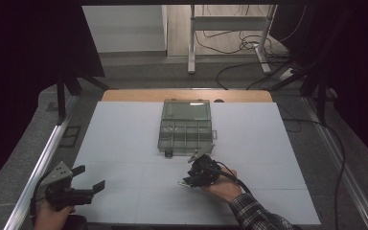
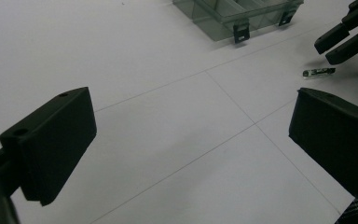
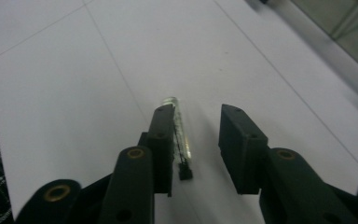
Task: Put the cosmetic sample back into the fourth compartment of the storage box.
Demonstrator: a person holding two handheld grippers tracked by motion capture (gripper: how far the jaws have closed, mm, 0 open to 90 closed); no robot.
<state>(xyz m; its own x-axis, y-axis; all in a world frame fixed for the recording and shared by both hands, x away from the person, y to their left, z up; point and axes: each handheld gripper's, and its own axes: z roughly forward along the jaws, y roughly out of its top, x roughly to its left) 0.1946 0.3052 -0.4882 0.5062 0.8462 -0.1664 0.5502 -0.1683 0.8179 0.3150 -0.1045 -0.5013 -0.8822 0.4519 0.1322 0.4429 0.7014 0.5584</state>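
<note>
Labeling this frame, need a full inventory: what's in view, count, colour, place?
compartment box: 1, smoky clear plastic with dark latches, lid open, far middle of the board.
small clear tube: 1, clear with a dark end, lying on the board between the right gripper's jaws, beside one pad; the other pad stands apart from it.
white board: 1, white, covering the tabletop.
desk frame: 1, pale, on the floor beyond the table, cables around it.
left gripper: 1, black, near left corner, jaws wide open, nothing between them.
right gripper: 1, black, near middle, jaws partly closed around the tube.
checked sleeve: 1, dark plaid, bottom right.

White table (image 1: 124, 143), compartment box (image 1: 186, 127), small glass tube (image 3: 181, 130)
</note>
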